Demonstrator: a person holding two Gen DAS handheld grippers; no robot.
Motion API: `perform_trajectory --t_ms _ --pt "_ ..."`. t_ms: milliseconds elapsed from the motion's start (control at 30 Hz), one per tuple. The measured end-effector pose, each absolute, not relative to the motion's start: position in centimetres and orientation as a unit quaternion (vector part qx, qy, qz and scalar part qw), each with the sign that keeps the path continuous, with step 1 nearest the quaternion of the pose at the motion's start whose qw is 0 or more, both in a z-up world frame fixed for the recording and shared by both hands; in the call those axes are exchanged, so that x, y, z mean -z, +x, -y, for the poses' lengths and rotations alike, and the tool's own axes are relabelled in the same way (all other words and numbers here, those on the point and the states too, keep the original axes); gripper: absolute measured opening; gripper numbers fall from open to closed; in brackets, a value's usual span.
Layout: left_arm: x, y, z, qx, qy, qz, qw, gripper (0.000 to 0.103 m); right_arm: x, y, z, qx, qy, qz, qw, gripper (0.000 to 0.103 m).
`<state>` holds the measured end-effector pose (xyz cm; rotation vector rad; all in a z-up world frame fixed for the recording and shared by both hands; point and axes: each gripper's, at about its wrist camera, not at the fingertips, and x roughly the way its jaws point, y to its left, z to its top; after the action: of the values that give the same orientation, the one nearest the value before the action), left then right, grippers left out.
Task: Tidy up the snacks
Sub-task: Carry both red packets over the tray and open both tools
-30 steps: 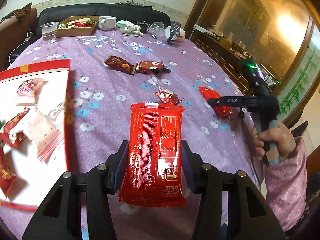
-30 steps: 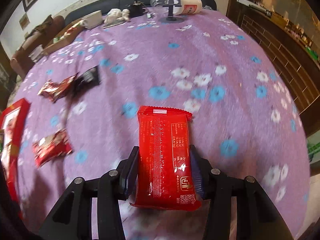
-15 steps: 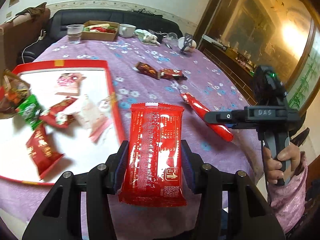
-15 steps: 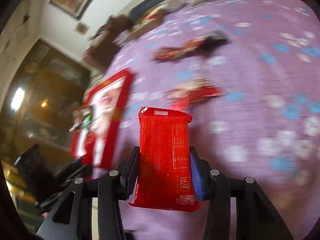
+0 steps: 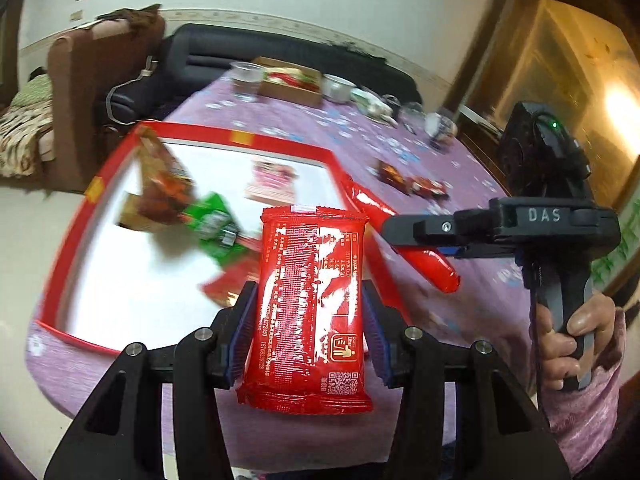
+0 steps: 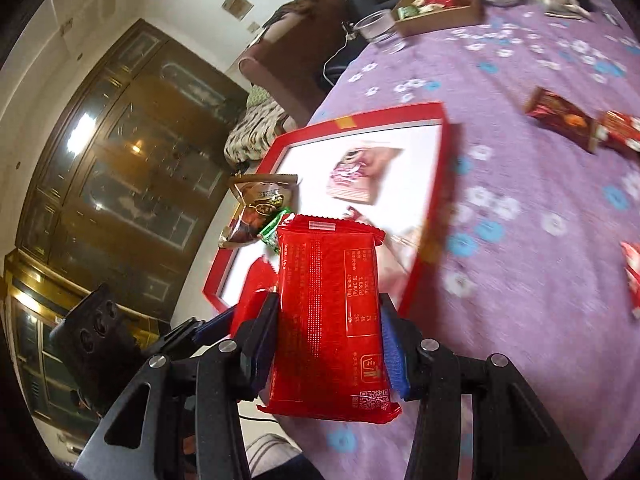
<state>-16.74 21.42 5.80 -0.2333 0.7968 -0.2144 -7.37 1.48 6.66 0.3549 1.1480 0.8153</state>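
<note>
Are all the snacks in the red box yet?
Not yet. Several packets already lie in the red box. Left gripper and right gripper each hold a red packet. Some brown snack packets wait on the tablecloth.

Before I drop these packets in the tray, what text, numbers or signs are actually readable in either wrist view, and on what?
"DAS": raised letters on the right gripper body, seen in the left wrist view.
Bin-and-figure disposal sign and a QR code: low on the red packet in the left gripper.
The same sign and code: on the red packet in the right gripper.
Both packets' small print and tables: too small to read.
Snacks in the red tray: blurred.
</note>
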Motion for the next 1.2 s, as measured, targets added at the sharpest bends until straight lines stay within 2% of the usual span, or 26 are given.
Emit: perform_trajectory --t_ms 367,867,1033,1100,1167,1200 --pt "-4.9 -14.8 -26.2 0.048 -0.136 -0.391 0.909 0.048 -5.7 -4.4 -8.6 -0.372 0.120 -0.538 0.747 0.047" --pt "-3.7 -12.0 -26.2 0.011 -0.118 -0.409 0.905 0.049 -4.9 -3.3 -13.4 -0.351 0.053 -0.524 0.774 0.050" --pt "-3.7 -12.0 -26.1 -0.012 -0.111 -0.409 0.906 0.056 -5.7 -3.8 -11.5 -0.365 0.081 -0.494 0.785 0.051" --pt "-4.3 -12.6 -25.8 -0.026 -0.097 -0.394 0.914 0.056 -6.5 -4.3 -10.0 -0.373 0.096 -0.473 0.793 0.054" --pt "-5.2 -13.2 -25.3 -0.043 -0.078 -0.374 0.923 0.061 -7.4 -5.0 -8.6 -0.381 0.108 -0.454 0.798 0.056" --pt "-5.9 -13.7 -24.8 -0.049 -0.064 -0.358 0.930 0.067 -7.8 -5.3 -7.8 -0.382 0.113 -0.444 0.803 0.057"
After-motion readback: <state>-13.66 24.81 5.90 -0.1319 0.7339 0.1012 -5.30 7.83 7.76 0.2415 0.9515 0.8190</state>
